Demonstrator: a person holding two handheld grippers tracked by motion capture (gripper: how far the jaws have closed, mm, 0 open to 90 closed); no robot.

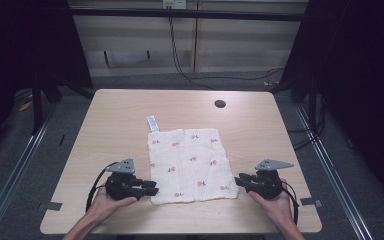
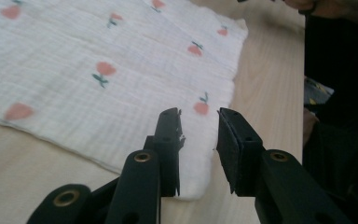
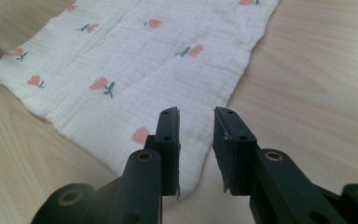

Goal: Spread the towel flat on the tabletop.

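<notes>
Cloth [image 1: 190, 165]: white, printed with small red flowers, spread flat at the middle of the table [image 1: 130, 107], its near edge close to the person's side. A white tag [image 1: 152, 123] sticks out at the cloth's 11 o'clock corner.

Left gripper [image 1: 152, 187]: at the cloth's 7 o'clock corner, low over the table, held in the left hand [image 1: 105, 202]. Released; its jaws stand apart with that corner lying slack between and under them, the pads not pressing on it.

Right gripper [image 1: 240, 181]: at the cloth's 5 o'clock corner, held in the right hand [image 1: 275, 202]. Released likewise; jaws apart, the corner of the cloth lying flat beneath the gap.

Table: light wood, with a round dark hole [image 1: 220, 104] at 1 o'clock from the cloth, well apart from it.

Cables [image 1: 180, 55]: black, trailing over the floor beyond the far edge of the table.
</notes>
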